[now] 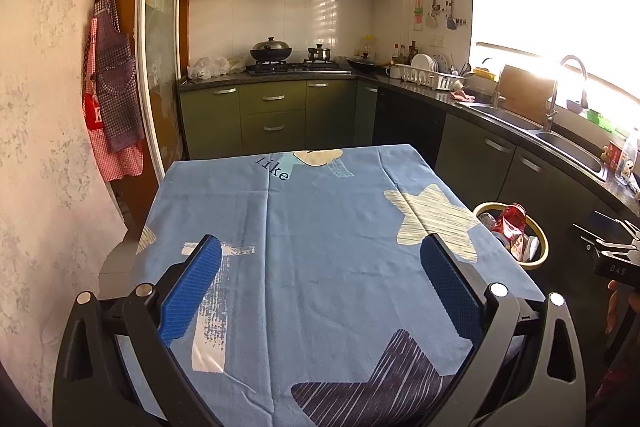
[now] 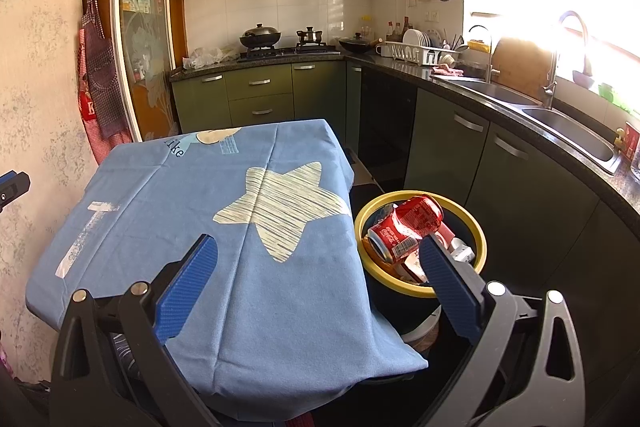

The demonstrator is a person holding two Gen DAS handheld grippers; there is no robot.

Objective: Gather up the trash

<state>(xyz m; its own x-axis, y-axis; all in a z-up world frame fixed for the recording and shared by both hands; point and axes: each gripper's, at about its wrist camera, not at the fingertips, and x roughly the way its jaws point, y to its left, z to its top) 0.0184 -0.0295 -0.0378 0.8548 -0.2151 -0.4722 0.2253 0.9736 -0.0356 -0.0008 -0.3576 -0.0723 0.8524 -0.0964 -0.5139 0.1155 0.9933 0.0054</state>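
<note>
Surface: a table under a blue star-print tablecloth (image 1: 320, 227), standing in a kitchen with green cabinets (image 1: 272, 115), a stove (image 1: 296, 67) at the far wall and a sink (image 2: 568, 131) along the counter at right.

Left gripper (image 1: 320, 283): jaws spread wide, nothing between them, held above the cloth.

Right gripper (image 2: 318, 279): jaws spread wide, nothing held, over the table's right edge.

Yellow-rimmed trash bin (image 2: 478, 227): on the floor beside the table, ahead and right of the right gripper, partly behind its right finger.

Red soda can (image 2: 394, 237): lying on its side in the bin atop other trash, long axis running near-left to far-right, top end facing the right gripper.
</note>
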